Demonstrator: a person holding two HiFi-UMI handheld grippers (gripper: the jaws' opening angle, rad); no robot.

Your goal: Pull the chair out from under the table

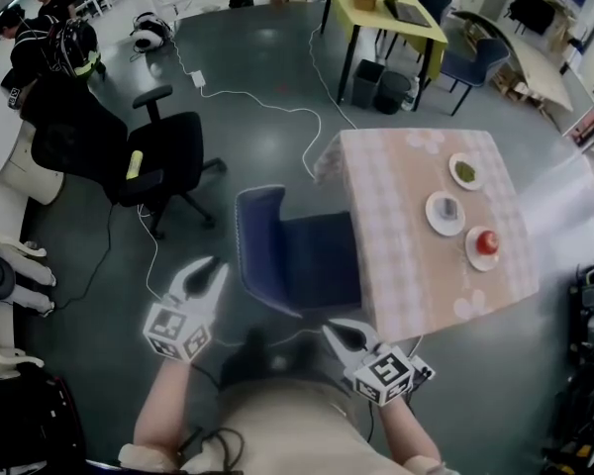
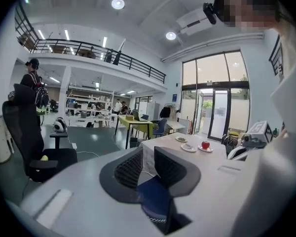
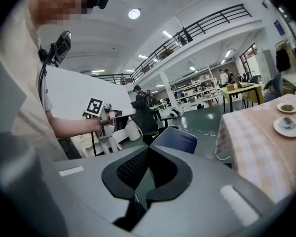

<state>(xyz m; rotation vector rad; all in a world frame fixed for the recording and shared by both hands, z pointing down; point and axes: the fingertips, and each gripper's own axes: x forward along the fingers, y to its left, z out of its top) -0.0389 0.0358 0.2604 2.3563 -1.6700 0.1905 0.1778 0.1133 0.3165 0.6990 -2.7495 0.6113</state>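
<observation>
The blue chair (image 1: 297, 250) stands at the near-left side of the table (image 1: 396, 176), which wears a pink checked cloth. Its seat reaches partly under the cloth edge and its backrest faces me. My left gripper (image 1: 204, 277) hovers just left of the backrest, apart from it, its jaws slightly open with nothing between them. In the left gripper view the left gripper (image 2: 147, 151) shows the blue chair (image 2: 155, 199) through the gap. My right gripper (image 1: 341, 336) hangs below the chair's near corner, shut and empty. Over the right gripper (image 3: 149, 148) the chair's backrest (image 3: 180, 141) shows.
A black office chair (image 1: 144, 156) stands to the left. A white cable (image 1: 267, 102) runs over the grey floor. Three plates sit on the table, one with a red apple (image 1: 486, 242). A yellow table (image 1: 386, 13) and bins (image 1: 381, 87) stand further back. People are at the far left.
</observation>
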